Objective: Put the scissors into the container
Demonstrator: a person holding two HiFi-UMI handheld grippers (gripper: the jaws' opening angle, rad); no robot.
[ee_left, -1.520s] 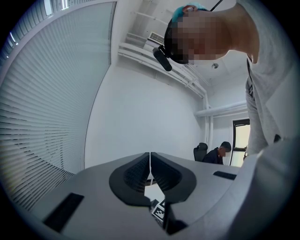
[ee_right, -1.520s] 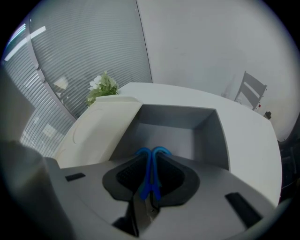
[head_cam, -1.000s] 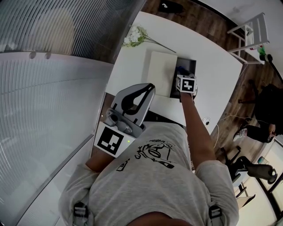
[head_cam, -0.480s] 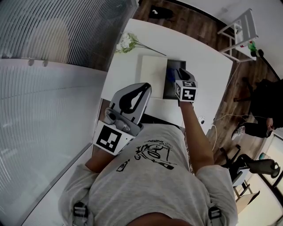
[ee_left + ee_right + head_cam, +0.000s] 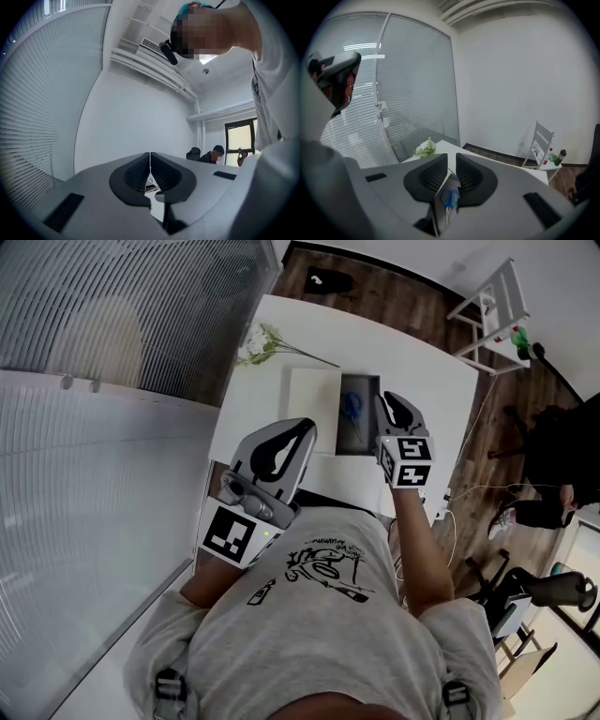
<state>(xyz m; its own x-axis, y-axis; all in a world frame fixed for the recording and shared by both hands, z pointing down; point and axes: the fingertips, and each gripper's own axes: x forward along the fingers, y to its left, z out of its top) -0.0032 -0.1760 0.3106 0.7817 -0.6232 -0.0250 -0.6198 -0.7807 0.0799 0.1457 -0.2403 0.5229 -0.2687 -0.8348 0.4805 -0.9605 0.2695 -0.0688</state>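
Note:
The blue-handled scissors [image 5: 352,410] lie inside the dark open container [image 5: 369,393] on the white table [image 5: 422,371]. My right gripper [image 5: 397,410] hovers just right of the container, nearer the table's front edge, slightly open and empty. In the right gripper view the scissors [image 5: 450,197] show through the narrow gap at my right gripper [image 5: 451,157]. My left gripper [image 5: 304,427] is held up near my chest, left of the container. In the left gripper view my left gripper [image 5: 150,156] points at a wall and ceiling, jaws touching with nothing between them.
A white flat lid [image 5: 312,410] lies against the container's left side. White flowers [image 5: 255,340] rest at the table's far left corner. A white chair [image 5: 489,302] stands beyond the table. A seated person [image 5: 561,465] and an office chair [image 5: 553,592] are at the right.
My right gripper has drawn back from over the container toward me, and the scissors now lie uncovered inside it. The left gripper has stayed put.

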